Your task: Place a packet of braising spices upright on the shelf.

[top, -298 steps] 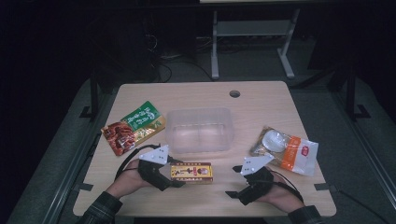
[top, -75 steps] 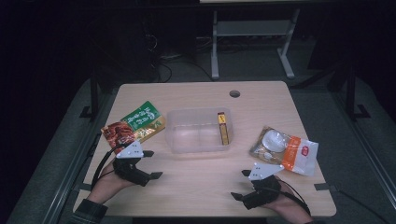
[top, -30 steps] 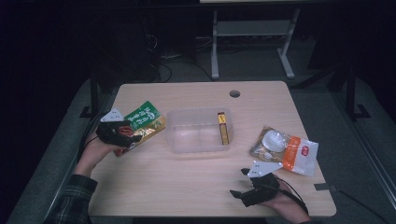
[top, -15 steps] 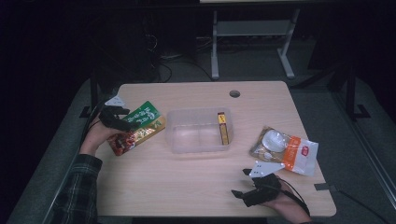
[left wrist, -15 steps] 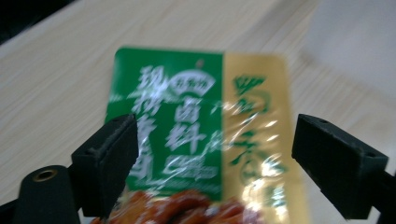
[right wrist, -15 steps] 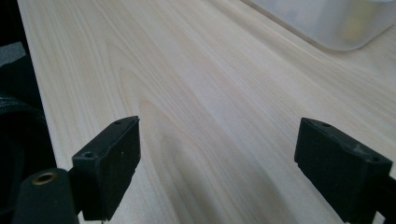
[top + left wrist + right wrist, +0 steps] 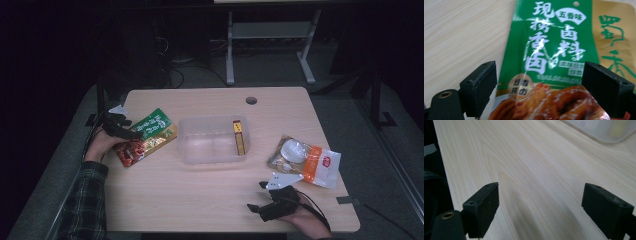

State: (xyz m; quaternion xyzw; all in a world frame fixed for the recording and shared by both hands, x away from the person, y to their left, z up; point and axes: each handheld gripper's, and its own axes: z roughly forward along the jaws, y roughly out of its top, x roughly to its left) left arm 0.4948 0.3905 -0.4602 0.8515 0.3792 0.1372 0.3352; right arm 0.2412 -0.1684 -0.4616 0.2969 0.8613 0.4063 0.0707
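At the table's left edge: left gripper [image 7: 121, 131], jaws spread wide and empty, poised directly over the green seasoning packet [image 7: 549, 50]. The packet lies flat on the wooden table [image 7: 200, 200], its long axis running between the jaws, its width roughly filling the gap, and partly overlapping a red-and-orange snack packet [image 7: 132, 150]. Likely next item for pickup; left hand is far nearer. Clear plastic container [image 7: 212, 140], table centre, holds a yellow box [image 7: 240, 137] against its right wall. Right gripper [image 7: 272, 202], jaws wide and empty, rests near the front edge. White-and-orange bag [image 7: 307, 160] lies towards the right edge.
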